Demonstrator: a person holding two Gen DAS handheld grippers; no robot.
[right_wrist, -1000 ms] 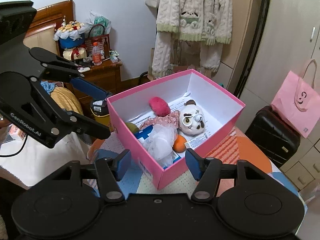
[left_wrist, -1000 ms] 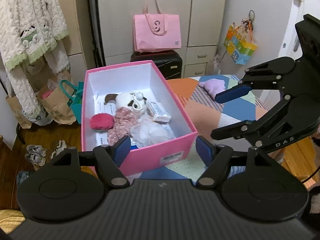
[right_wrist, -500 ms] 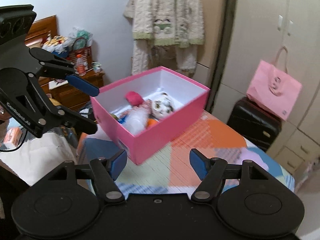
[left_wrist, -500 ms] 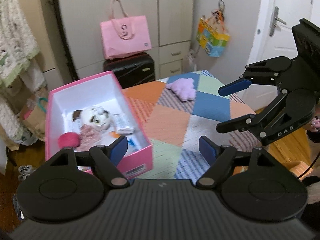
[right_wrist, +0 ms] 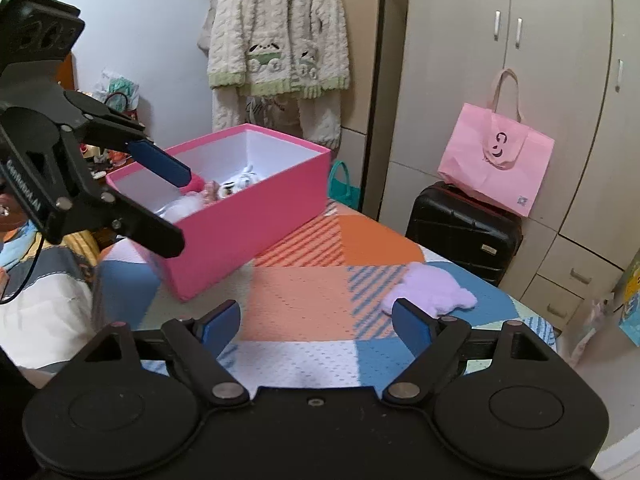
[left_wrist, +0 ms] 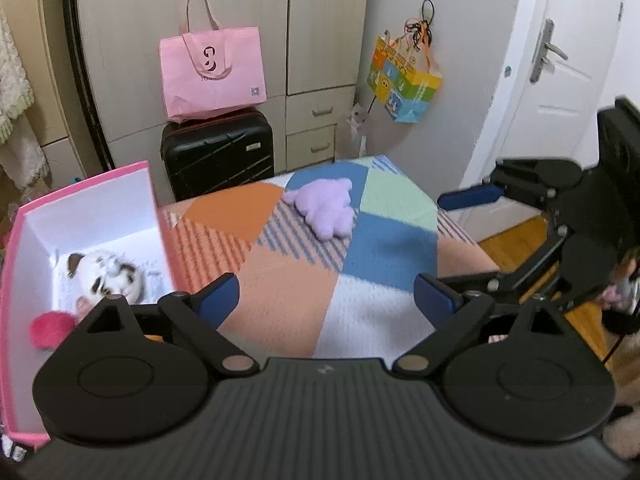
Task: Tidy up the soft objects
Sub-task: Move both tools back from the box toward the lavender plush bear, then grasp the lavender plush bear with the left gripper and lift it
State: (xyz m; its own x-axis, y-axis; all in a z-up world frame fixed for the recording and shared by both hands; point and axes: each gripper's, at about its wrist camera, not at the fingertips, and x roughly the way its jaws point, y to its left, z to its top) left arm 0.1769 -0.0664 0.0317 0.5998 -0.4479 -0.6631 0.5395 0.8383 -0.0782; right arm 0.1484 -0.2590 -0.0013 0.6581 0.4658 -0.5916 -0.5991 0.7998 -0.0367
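My left gripper [left_wrist: 326,300] and right gripper [right_wrist: 316,322] both hang over the patchwork cloth [left_wrist: 280,300], jaws spread wide, nothing held. Further out, the lilac plush toy [right_wrist: 430,290] lies loose on the cloth, well apart from the pink box [right_wrist: 248,208]. The box holds a panda plush [left_wrist: 106,276], a red pom-pom [left_wrist: 50,328] and more soft bits I can't make out.

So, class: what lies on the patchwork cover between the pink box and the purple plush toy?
Nothing: in both wrist views the stretch of patchwork cover between the pink box and the purple plush toy is bare.
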